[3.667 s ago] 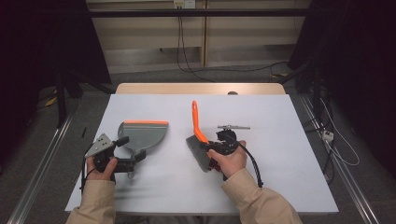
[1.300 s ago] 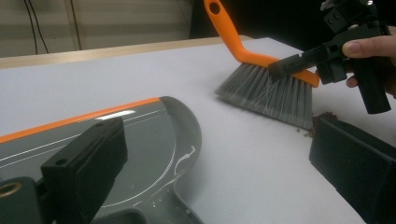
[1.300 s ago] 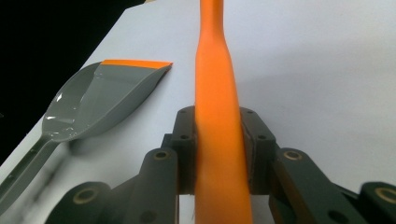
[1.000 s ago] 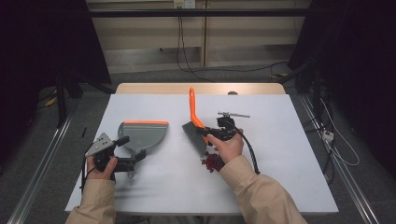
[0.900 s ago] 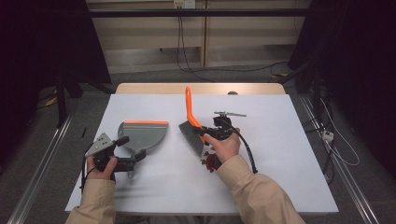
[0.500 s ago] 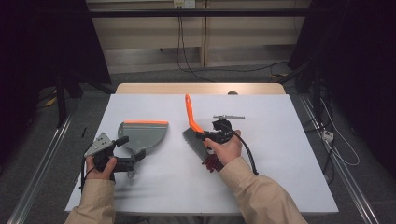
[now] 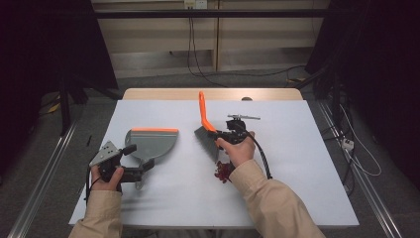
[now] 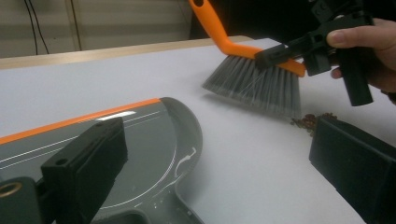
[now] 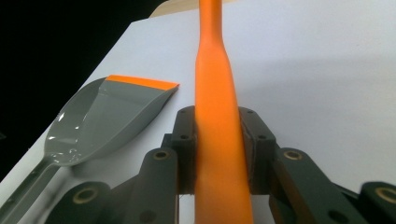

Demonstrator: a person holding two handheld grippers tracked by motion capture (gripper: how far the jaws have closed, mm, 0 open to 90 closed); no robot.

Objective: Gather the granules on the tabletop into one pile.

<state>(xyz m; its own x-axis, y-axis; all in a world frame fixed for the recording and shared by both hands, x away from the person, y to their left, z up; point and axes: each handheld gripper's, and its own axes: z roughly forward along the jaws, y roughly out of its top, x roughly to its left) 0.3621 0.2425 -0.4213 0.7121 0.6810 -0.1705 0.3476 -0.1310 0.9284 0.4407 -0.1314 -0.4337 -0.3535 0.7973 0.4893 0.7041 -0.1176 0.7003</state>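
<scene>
A grey dustpan (image 7: 151, 141) with an orange lip lies on the white table, left of centre. My left gripper (image 7: 138, 159) stands open at its handle end, jaws wide apart on either side of the dustpan (image 8: 140, 154). My right gripper (image 7: 225, 135) is shut on the orange handle of a brush (image 7: 202, 106), whose grey bristles (image 7: 206, 144) point down at the table. In the right gripper view the jaws clamp that handle (image 9: 217, 140). A small reddish-brown pile of crumbs (image 7: 223, 171) lies by the right wrist, just beyond the bristles (image 8: 261, 88) in the left gripper view.
The white table top (image 7: 307, 188) has open room on its right half and along the front. Its wooden far edge (image 7: 163, 93) borders a dark floor with cables (image 7: 346, 144) at the right.
The right hand has carried the brush away from the near side and a little left, baring the crumb pile by the wrist. The left gripper has barely shifted.
</scene>
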